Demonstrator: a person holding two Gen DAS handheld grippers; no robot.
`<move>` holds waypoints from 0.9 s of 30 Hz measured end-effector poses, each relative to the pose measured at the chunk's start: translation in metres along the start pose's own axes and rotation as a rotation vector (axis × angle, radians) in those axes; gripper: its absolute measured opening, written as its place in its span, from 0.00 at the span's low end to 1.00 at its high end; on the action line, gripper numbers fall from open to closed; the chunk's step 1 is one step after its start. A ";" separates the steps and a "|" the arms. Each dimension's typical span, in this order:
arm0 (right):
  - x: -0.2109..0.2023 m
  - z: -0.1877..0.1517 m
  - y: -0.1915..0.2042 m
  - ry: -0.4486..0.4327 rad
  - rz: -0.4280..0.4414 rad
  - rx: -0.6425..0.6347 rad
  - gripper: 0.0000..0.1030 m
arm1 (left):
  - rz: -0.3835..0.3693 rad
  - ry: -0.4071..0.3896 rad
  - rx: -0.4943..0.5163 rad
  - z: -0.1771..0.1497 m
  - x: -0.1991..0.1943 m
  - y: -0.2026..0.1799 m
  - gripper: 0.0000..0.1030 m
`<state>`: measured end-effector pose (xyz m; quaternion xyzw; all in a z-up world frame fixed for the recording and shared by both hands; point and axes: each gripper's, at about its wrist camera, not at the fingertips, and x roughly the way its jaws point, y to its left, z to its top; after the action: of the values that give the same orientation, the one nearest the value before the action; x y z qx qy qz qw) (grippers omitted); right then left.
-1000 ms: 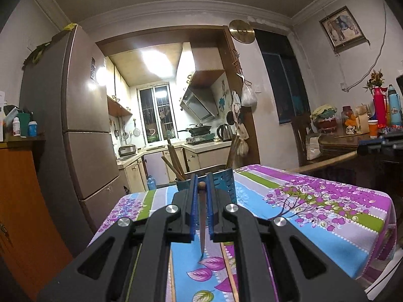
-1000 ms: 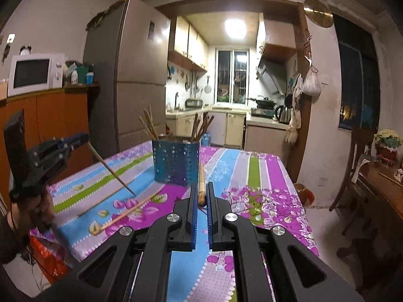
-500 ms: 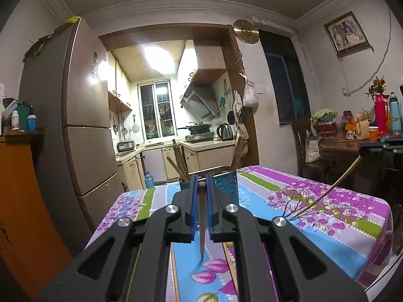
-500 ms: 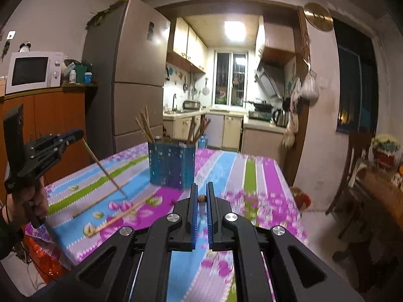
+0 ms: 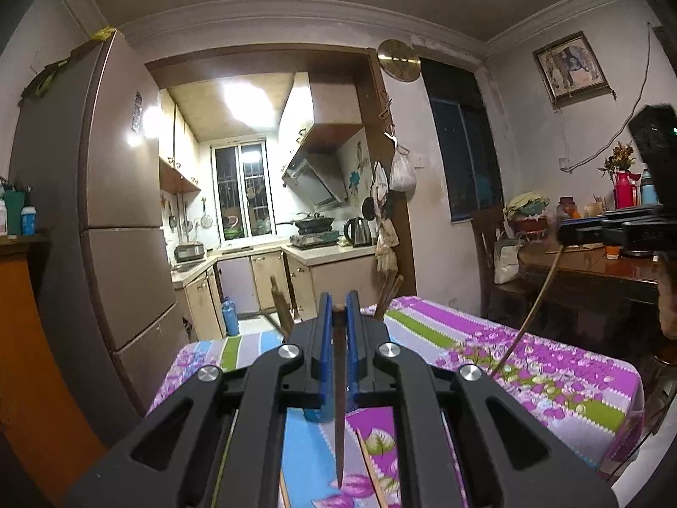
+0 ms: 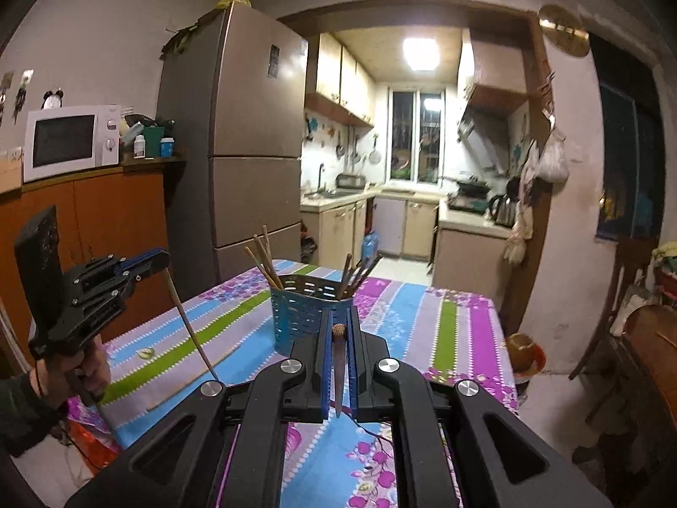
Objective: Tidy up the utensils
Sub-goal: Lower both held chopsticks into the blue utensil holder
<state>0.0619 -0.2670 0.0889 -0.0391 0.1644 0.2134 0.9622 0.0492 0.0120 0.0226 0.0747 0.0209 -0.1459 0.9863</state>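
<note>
Several chopsticks already stand in the blue holder [image 6: 311, 311] on the table [image 6: 444, 326], and at least 2 lie loose on the cloth near the left gripper [image 5: 338, 321], so the job looks partly done. Each gripper pinches 1 chopstick [image 5: 339, 398]: the left one's hangs point-down, and the right gripper [image 6: 338, 330] clamps its own chopstick [image 6: 338, 370]. Since a second ago both grippers have lifted and the right has drawn closer to the holder, though blur makes that hard to gauge

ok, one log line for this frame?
left gripper: shut on chopstick | right gripper: shut on chopstick | both raised above table | holder: chopsticks inside
</note>
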 end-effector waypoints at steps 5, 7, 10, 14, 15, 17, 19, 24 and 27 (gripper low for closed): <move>0.017 0.036 -0.008 0.058 0.035 0.021 0.07 | -0.023 -0.010 -0.009 0.021 0.010 0.003 0.05; 0.023 0.045 -0.011 0.078 0.040 0.016 0.07 | -0.028 -0.016 -0.012 0.029 0.014 0.005 0.05; 0.033 0.062 -0.011 0.109 0.052 0.013 0.07 | -0.033 -0.027 -0.015 0.042 0.020 0.009 0.05; 0.043 0.087 -0.007 0.114 0.063 0.007 0.07 | -0.030 -0.041 -0.017 0.062 0.029 0.016 0.05; 0.044 0.095 -0.005 0.110 0.066 0.005 0.07 | -0.028 -0.049 -0.019 0.069 0.032 0.017 0.05; 0.046 0.107 -0.003 0.097 0.068 -0.001 0.07 | -0.022 -0.064 -0.026 0.081 0.036 0.021 0.05; 0.048 0.123 0.000 0.075 0.073 -0.006 0.07 | -0.017 -0.078 -0.035 0.092 0.039 0.024 0.05; 0.054 0.155 0.008 0.013 0.074 -0.019 0.07 | 0.001 -0.116 -0.040 0.116 0.050 0.023 0.05; 0.062 0.170 0.011 -0.018 0.066 -0.030 0.07 | 0.013 -0.137 -0.042 0.130 0.060 0.022 0.05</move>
<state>0.1613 -0.2078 0.2282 -0.0459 0.1537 0.2480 0.9554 0.1159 -0.0041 0.1507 0.0439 -0.0441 -0.1438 0.9876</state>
